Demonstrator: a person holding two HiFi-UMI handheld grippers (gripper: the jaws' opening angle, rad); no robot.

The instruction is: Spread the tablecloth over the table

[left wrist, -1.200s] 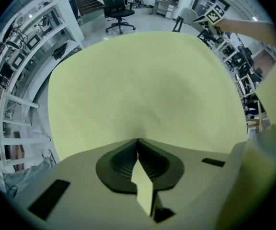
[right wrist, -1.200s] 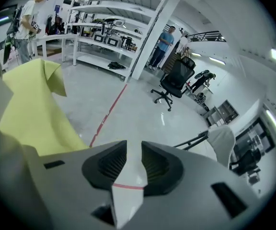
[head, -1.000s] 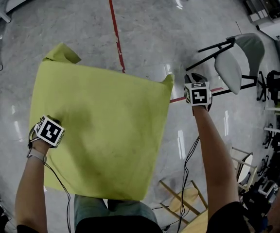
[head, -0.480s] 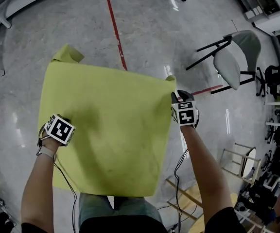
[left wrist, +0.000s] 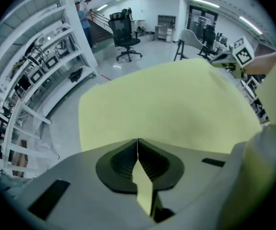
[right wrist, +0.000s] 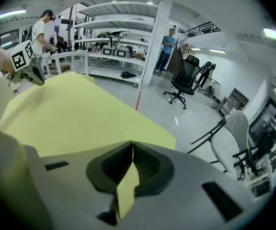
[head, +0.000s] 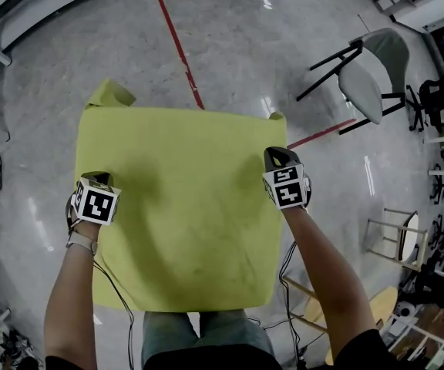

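Your left claw (left wrist: pixel 138 150) is closed tight on a thin fold of the tablecloth (head: pixel 183 199) at its left edge. Your right claw (right wrist: pixel 132 152), whose jaws have just been closing, pinches a narrow strip of the same cloth at the right edge. The yellow-green cloth lies stretched out flat between your two hands. It hides the surface beneath it completely, so where that surface's edges run is a guess at best.

Watch these risks:
- Both pinches look shallow. If you tug hard or unevenly, the hem will likely slide out of one claw and that side will go slack.
- If you pull more with one hand than the other, the whole cloth may drift sideways and hang lopsided, or slip toward the floor (head: pixel 230 45).
- The far-left corner (head: pixel 110 95) is folded over on itself and the far-right corner (head: pixel 276 118) curls up. Stretching only from the sides probably leaves both bunched.
- The cables (head: pixel 287 260) dangling below your right wrist hang just beside the near right edge and could catch it and drag it.

You have nothing to read here. The cloth carries no print or label, and each marker cube (head: pixel 97 204) shows only black-and-white square patterns, no letters.
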